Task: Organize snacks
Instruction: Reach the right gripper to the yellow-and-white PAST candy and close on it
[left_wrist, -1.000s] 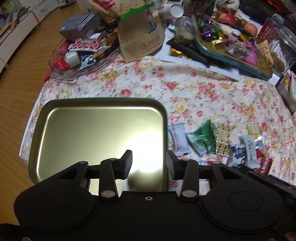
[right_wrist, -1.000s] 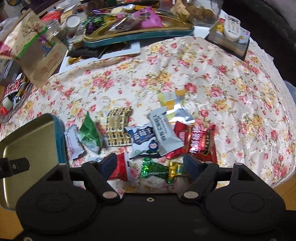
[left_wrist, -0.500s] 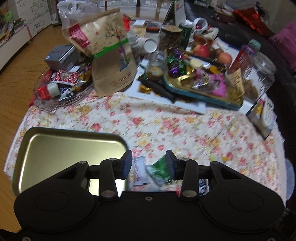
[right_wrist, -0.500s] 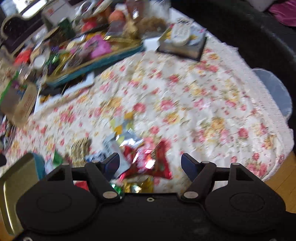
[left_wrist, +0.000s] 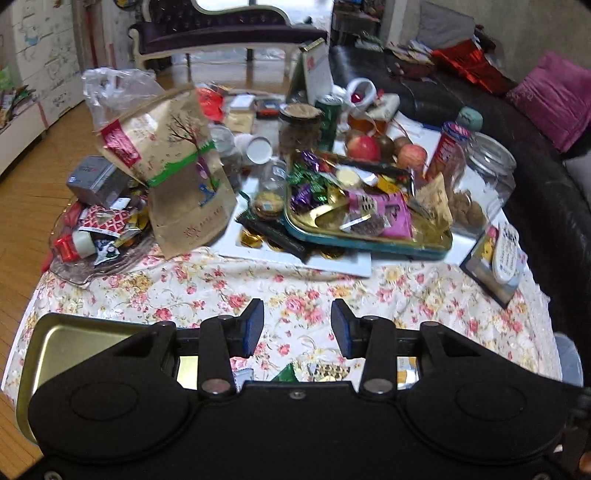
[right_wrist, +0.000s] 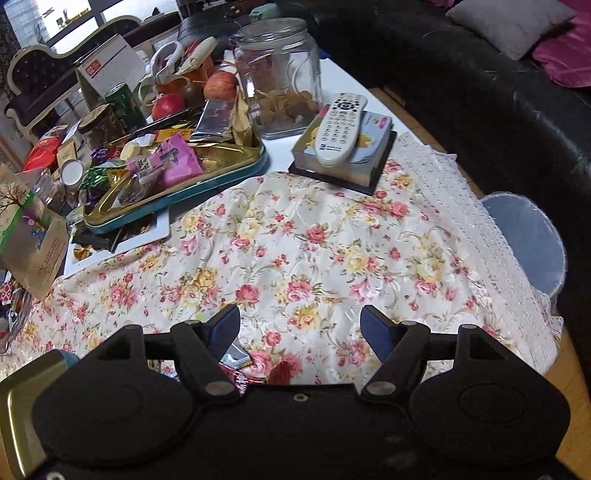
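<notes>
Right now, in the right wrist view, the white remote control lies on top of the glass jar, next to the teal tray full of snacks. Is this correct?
Not quite. In the right wrist view the white remote control lies on a stack of flat boxes in front of the glass jar, not on top of the jar. The teal tray full of snacks is indeed beside them.

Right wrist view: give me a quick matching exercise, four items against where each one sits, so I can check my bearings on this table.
Items:
1. remote
2. glass jar
3. pink packet
4. brown paper bag

Places:
A. in the teal-rimmed tray
B. far left edge of the table
C. on top of a box with yellow print
D. upright behind the tray and the remote

Pairs: 1-C, 2-D, 3-A, 4-B
</notes>
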